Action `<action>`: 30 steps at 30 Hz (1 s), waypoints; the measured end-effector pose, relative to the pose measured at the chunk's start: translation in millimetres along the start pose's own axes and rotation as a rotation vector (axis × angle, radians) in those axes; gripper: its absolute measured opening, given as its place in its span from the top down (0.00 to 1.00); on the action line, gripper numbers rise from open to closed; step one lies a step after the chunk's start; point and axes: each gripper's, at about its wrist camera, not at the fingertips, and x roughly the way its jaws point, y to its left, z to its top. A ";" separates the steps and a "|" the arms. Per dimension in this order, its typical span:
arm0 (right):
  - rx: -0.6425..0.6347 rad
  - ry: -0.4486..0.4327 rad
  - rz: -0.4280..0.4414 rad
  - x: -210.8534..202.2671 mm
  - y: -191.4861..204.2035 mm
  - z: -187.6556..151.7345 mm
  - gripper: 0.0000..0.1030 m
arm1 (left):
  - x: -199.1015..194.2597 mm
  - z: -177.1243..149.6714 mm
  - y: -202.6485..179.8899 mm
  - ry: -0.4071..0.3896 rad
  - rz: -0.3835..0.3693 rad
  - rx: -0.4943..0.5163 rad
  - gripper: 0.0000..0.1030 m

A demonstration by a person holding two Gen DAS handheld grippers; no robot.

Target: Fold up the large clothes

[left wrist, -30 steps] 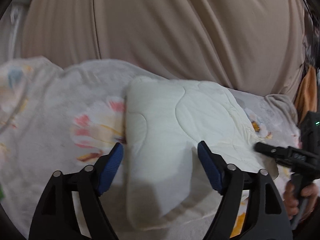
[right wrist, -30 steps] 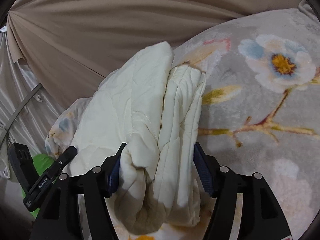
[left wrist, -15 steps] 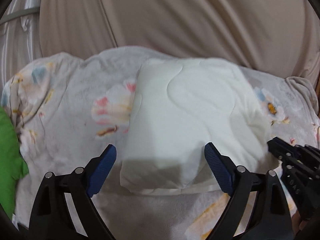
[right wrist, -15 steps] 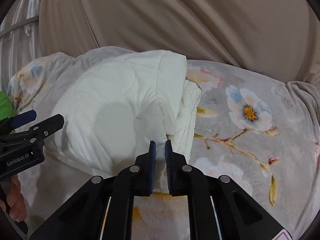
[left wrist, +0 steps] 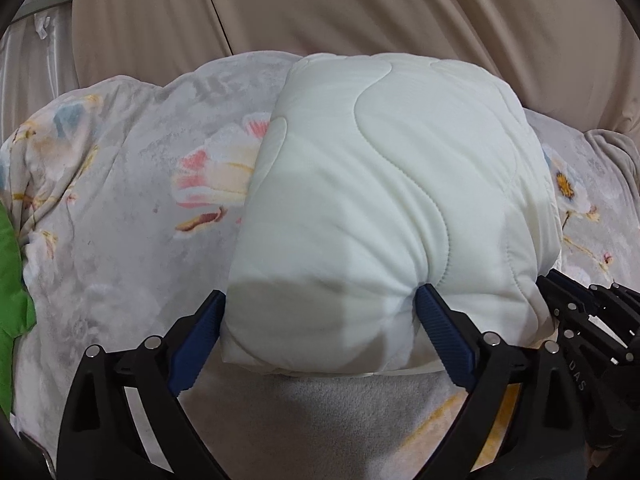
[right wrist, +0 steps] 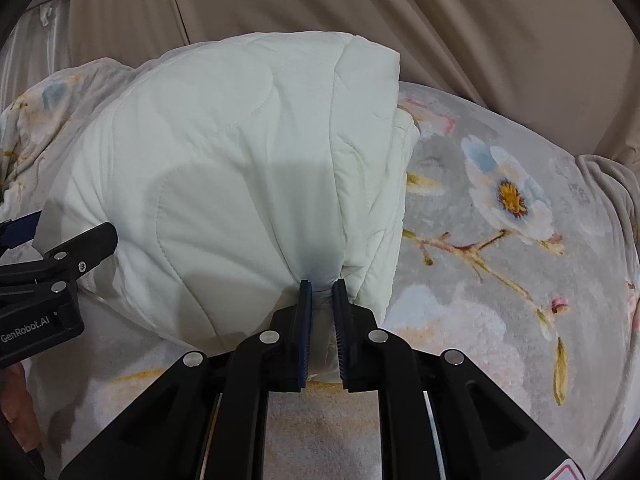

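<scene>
Nearest in the left wrist view, the left gripper is seen with its blue pads spread wide. Its jaws are opening. The near left end of the folded white quilted garment sits between the pads, and the right pad is pushed into the soft cloth.

In the right wrist view, the right gripper is seen with its two blue pads almost together. A small bunch of the white garment's near right edge is pinched between them. The jaws are opening a tiny bit, yet the cloth is held there.

Each gripper can be seen from the other camera: the right one at the far right edge, the left one at the left edge.

The garment is folded into a thick, puffy bundle. It is laid on a flower blanket, gray-white with pink, blue and yellow blooms. More blanket is shown to the right of the bundle in the right view, and to the left of it in the left view.

A bright green thing is seen at the left edge.

Farthest away, a beige curtain is hung behind the blanket.
</scene>
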 end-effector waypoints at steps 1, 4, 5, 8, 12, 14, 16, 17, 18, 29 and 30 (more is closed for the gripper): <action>0.001 -0.004 -0.002 0.1 0.3 -0.3 0.89 | 0.9 -0.6 -0.2 0.001 0.001 -0.001 0.09; 0.032 -0.026 0.014 -8.6 -3.2 0.1 0.88 | -2.4 -0.6 0.0 -0.002 0.004 -0.012 0.09; 0.053 -0.039 0.026 -14.8 -5.8 0.0 0.88 | -5.2 -1.4 0.4 -0.007 0.004 -0.018 0.09; 0.106 -0.086 0.045 -40.8 -14.2 -2.1 0.83 | -13.5 -5.6 0.1 -0.023 0.012 -0.033 0.09; 0.129 -0.125 0.039 -67.4 -20.4 -15.2 0.52 | -23.9 -16.5 -7.1 -0.046 0.034 -0.036 0.08; 0.125 -0.119 0.032 -72.1 -18.4 -27.0 0.51 | -27.3 -25.7 -13.6 -0.059 0.051 -0.031 0.07; 0.122 -0.106 0.017 -71.8 -15.8 -41.7 0.48 | -28.6 -33.8 -19.9 -0.067 0.056 -0.022 0.07; 0.124 -0.099 0.013 -70.7 -15.2 -48.0 0.48 | -28.6 -37.9 -23.0 -0.067 0.064 -0.018 0.07; 0.129 -0.087 0.013 -68.8 -14.4 -54.0 0.48 | -28.7 -42.4 -27.0 -0.068 0.068 -0.011 0.07; 0.162 -0.090 0.012 -60.9 -11.9 -73.1 0.43 | -37.5 -59.5 -48.8 -0.122 0.097 0.029 0.07; 0.163 -0.089 0.011 -59.7 -11.8 -73.7 0.43 | -38.2 -60.1 -50.5 -0.126 0.100 0.034 0.07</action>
